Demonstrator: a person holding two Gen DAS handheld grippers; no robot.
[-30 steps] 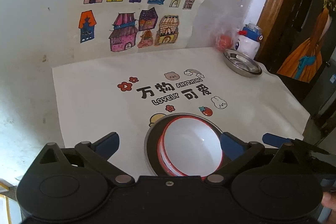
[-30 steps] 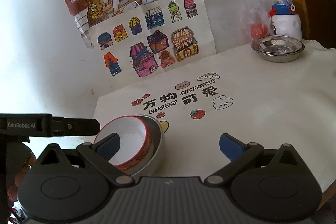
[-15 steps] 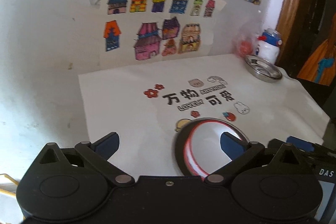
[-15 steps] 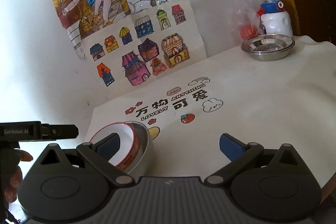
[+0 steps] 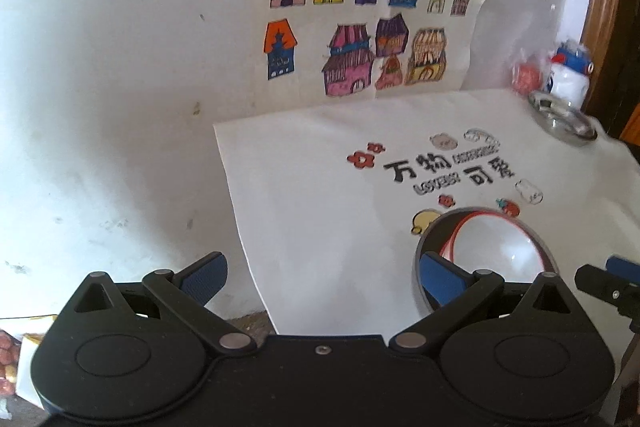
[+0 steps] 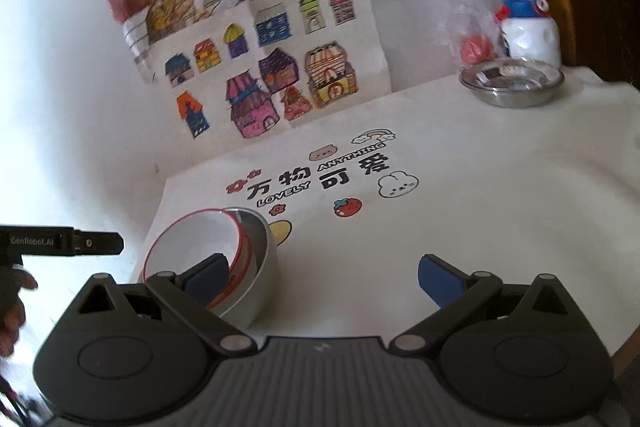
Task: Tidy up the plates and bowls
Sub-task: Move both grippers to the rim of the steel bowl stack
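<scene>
Red-rimmed bowl (image 5: 496, 247) has slid right of the open left claw (image 5: 322, 277).

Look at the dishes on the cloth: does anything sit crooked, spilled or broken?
Yes. The red-rimmed white bowl is nested in the grey bowl but tilted, with one side of its rim riding up above the grey rim rather than sitting level. Nothing looks spilled or broken. The steel dish by the wall sits flat.

Red-rimmed bowl (image 6: 192, 251) tilted inside steel bowl (image 6: 256, 267); jaws apart.
</scene>
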